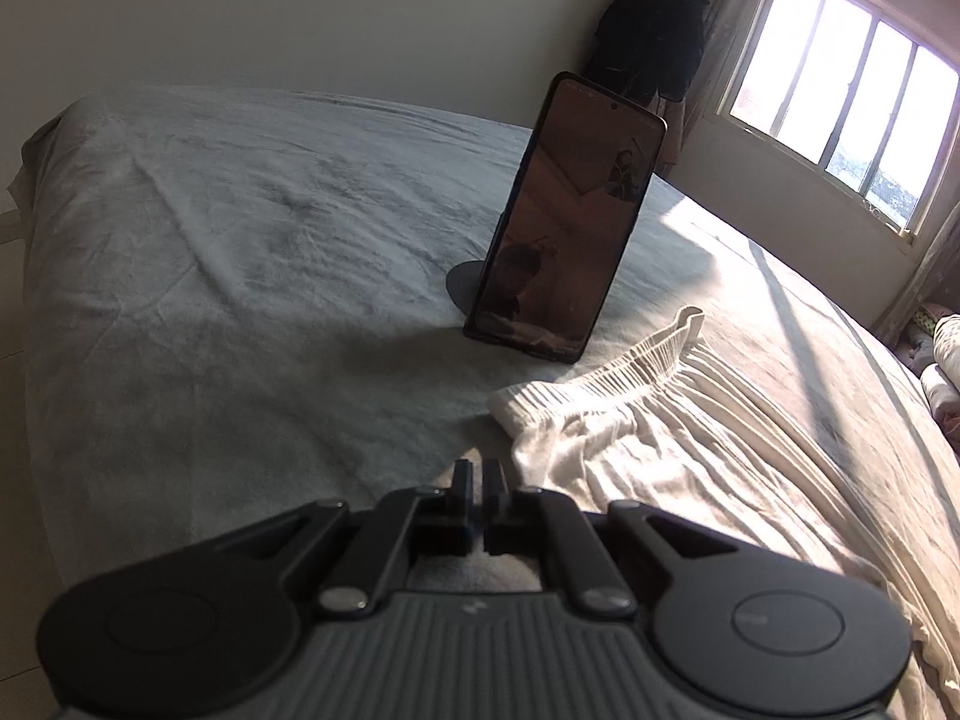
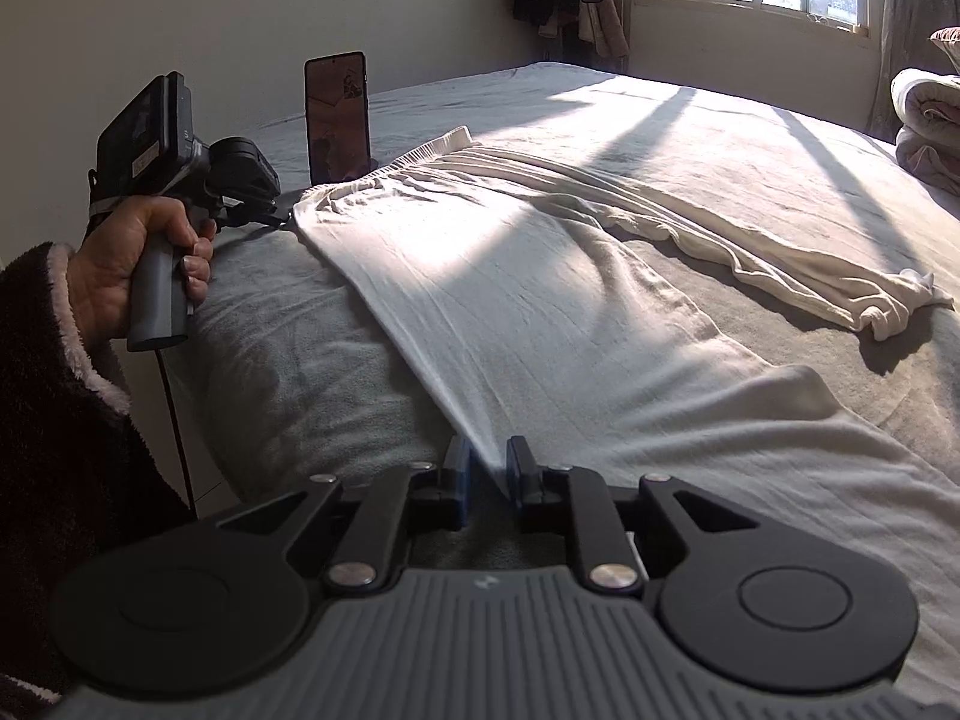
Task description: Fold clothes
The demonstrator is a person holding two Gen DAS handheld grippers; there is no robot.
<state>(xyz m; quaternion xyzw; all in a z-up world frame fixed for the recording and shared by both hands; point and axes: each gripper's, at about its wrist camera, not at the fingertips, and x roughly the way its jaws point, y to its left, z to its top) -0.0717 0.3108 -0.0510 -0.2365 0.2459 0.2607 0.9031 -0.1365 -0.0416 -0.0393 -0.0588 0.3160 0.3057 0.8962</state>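
White trousers [image 2: 540,276] with a ribbed elastic waistband [image 1: 624,360] lie spread across the grey bed [image 1: 240,252]. One leg stretches toward the far right [image 2: 810,264]. My right gripper [image 2: 489,462] is at the near hem edge, shut on a raised ridge of the fabric that runs between its fingers. My left gripper [image 1: 479,477], held by a hand [image 2: 138,252] in a dark fleece sleeve, sits low at the waistband's near corner [image 1: 510,414]. Its fingers are together, and the cloth lies just to their right. No fabric shows between them.
A dark phone [image 1: 564,222] stands upright on a round stand just beyond the waistband. Folded bedding [image 2: 930,126] is stacked at the far right. Dark clothes [image 1: 654,24] hang in the corner by the sunlit window [image 1: 840,108]. The bed's left edge drops off by the wall.
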